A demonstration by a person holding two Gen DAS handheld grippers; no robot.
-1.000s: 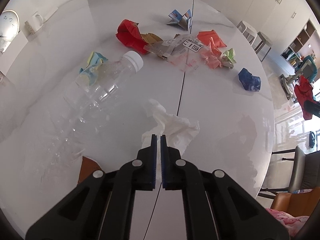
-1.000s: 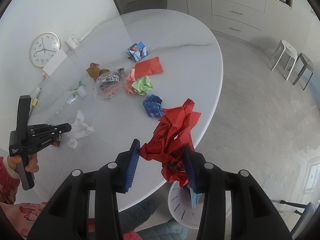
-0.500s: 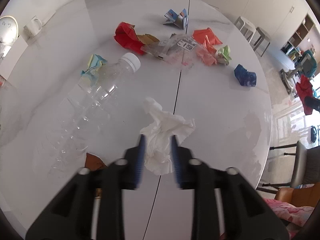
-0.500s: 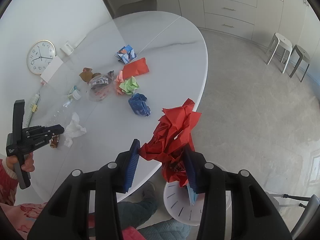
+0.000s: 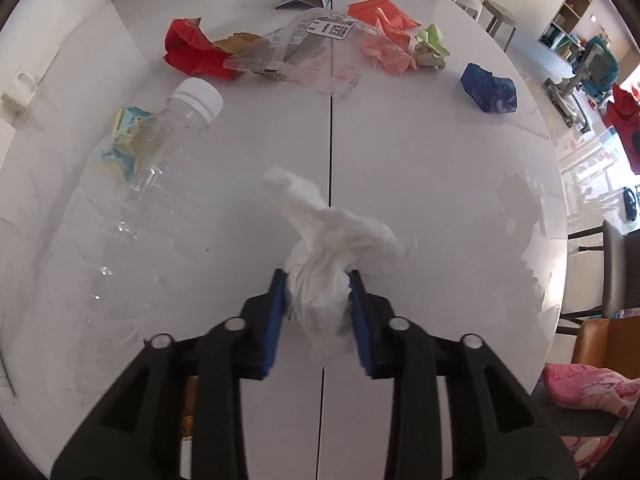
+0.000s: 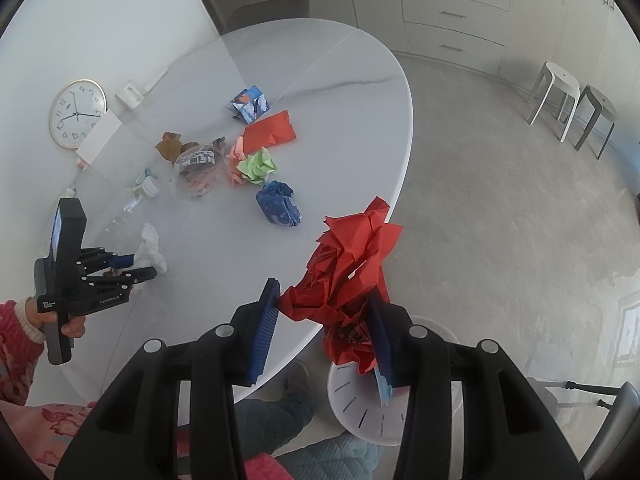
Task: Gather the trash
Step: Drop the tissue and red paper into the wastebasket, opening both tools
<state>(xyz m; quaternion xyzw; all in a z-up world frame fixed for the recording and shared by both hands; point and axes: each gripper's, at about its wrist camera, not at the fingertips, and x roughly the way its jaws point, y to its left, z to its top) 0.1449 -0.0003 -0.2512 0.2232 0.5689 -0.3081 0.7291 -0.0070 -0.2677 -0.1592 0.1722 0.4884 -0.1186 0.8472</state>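
wall clock (image 6: 77,113) at 10 o'clock of the right wrist view: numerals 1–12 readable; left gripper (image 6: 142,266) body carries small white lettering, too small to read; clear plastic bag (image 5: 310,46) at 12 o'clock of the left wrist view: black-and-white label plus faint red print, characters illegible; nothing else readable

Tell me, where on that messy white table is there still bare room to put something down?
The widest bare stretch on the table runs from the white tissue out to the right edge, below the blue wad. The strip between tissue and clear bottle is narrower. The far side is crowded, from red wrapper to green wad.
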